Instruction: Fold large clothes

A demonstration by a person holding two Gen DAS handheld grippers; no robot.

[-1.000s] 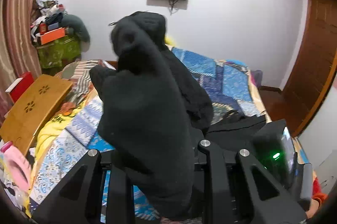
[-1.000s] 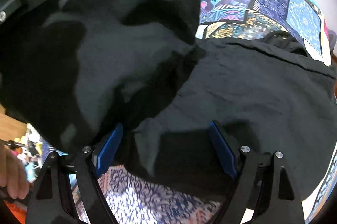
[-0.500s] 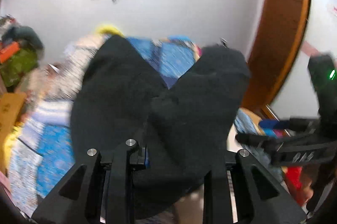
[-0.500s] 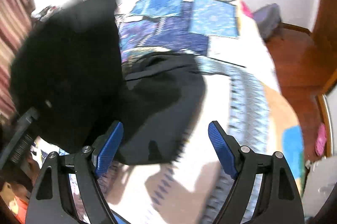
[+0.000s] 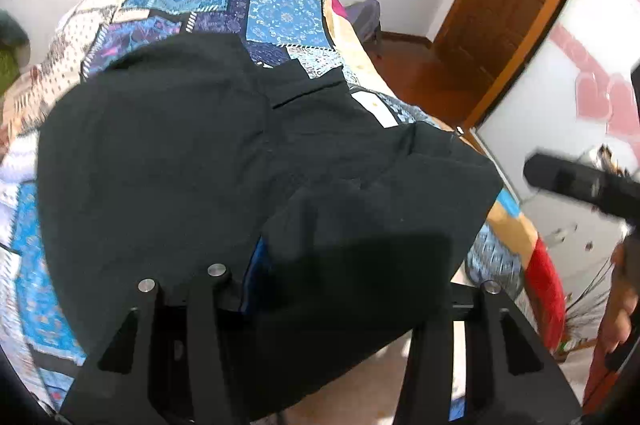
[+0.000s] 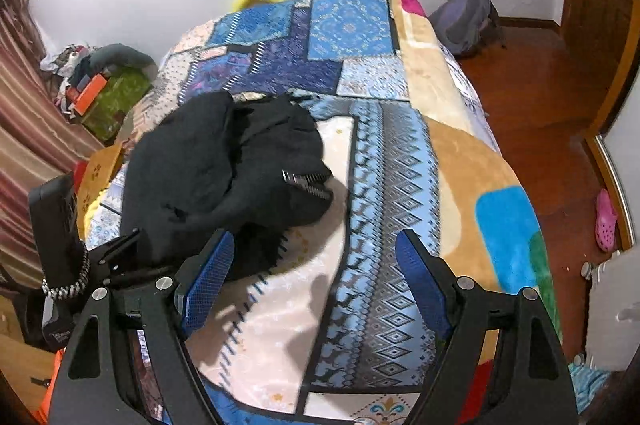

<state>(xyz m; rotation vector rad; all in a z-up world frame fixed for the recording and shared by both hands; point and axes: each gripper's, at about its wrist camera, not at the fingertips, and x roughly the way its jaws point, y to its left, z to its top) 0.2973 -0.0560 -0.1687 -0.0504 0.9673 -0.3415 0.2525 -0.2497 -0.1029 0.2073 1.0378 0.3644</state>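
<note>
Left claw opening over black garment — no readable writing.

Black garment now down on bed

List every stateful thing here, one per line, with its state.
black garment: bunched in a heap on the bed, not folded.
left gripper: jaws opening, black cloth draped between them.
right gripper: open, empty.
patchwork blanket: spread over the bed.
</note>
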